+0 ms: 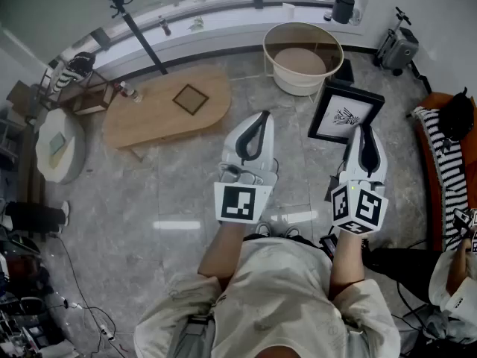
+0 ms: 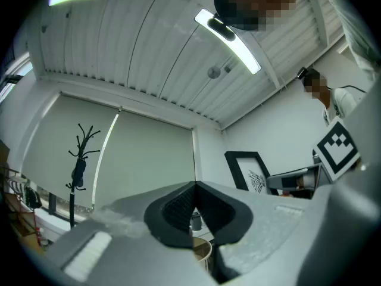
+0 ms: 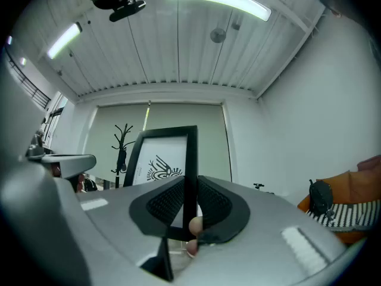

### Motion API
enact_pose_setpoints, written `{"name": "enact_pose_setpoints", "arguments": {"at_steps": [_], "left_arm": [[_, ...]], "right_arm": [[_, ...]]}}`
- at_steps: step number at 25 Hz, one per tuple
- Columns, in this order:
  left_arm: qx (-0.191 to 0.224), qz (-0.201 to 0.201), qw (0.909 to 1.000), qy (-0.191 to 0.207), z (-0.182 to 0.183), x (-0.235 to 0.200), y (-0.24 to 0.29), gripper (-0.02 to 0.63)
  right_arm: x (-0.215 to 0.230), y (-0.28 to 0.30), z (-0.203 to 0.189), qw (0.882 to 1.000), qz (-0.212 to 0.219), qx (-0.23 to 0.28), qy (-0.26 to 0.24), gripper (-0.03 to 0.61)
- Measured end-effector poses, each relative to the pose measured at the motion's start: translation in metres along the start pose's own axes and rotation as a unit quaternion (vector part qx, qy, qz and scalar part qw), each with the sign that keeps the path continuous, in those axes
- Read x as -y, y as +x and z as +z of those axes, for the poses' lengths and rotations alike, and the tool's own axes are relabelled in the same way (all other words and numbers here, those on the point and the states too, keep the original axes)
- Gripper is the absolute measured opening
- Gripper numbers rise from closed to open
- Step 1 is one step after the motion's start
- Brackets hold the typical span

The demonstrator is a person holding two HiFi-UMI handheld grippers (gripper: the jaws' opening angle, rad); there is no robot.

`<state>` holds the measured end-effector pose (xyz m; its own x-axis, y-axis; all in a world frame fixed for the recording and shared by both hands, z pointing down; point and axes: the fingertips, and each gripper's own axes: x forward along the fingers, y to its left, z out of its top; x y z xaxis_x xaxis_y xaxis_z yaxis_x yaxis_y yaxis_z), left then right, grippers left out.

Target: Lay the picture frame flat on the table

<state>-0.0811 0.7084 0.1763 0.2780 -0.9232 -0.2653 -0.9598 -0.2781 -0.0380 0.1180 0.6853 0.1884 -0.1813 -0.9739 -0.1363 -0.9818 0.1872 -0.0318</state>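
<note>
A black picture frame [image 1: 345, 112] with a white mat and a black line drawing is held up in the air, standing upright. My right gripper [image 1: 364, 134] is shut on its right-hand edge; in the right gripper view the frame [image 3: 162, 159] rises between the pads, with the gripper [image 3: 190, 186] clamped on its black border. My left gripper [image 1: 256, 124] hovers to the left of the frame, apart from it. Its jaw tips [image 2: 194, 185] meet with nothing between them, and the frame [image 2: 246, 170] shows to its right. The oval wooden table [image 1: 149, 114] lies ahead and to the left.
A dark square object [image 1: 190, 99] lies on the wooden table. A round white basket table [image 1: 277, 71] stands just beyond the frame. An orange sofa [image 1: 431, 162] with a striped cloth is at the right, and a small round white table [image 1: 68, 159] at the far left.
</note>
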Motion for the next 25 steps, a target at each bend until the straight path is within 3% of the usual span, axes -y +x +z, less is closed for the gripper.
{"name": "enact_pose_setpoints", "arguments": {"at_steps": [12, 25], "left_arm": [[-0.008, -0.015, 0.9998, -0.004, 0.0, -0.01, -0.009, 0.003], [-0.008, -0.013, 0.9999, 0.003, -0.022, -0.004, 0.025, 0.003]], "right_arm": [[-0.011, -0.014, 0.0, 1.0, -0.023, -0.01, -0.001, 0.069], [0.012, 0.019, -0.022, 1.0, -0.018, -0.013, 0.019, 0.069]]}}
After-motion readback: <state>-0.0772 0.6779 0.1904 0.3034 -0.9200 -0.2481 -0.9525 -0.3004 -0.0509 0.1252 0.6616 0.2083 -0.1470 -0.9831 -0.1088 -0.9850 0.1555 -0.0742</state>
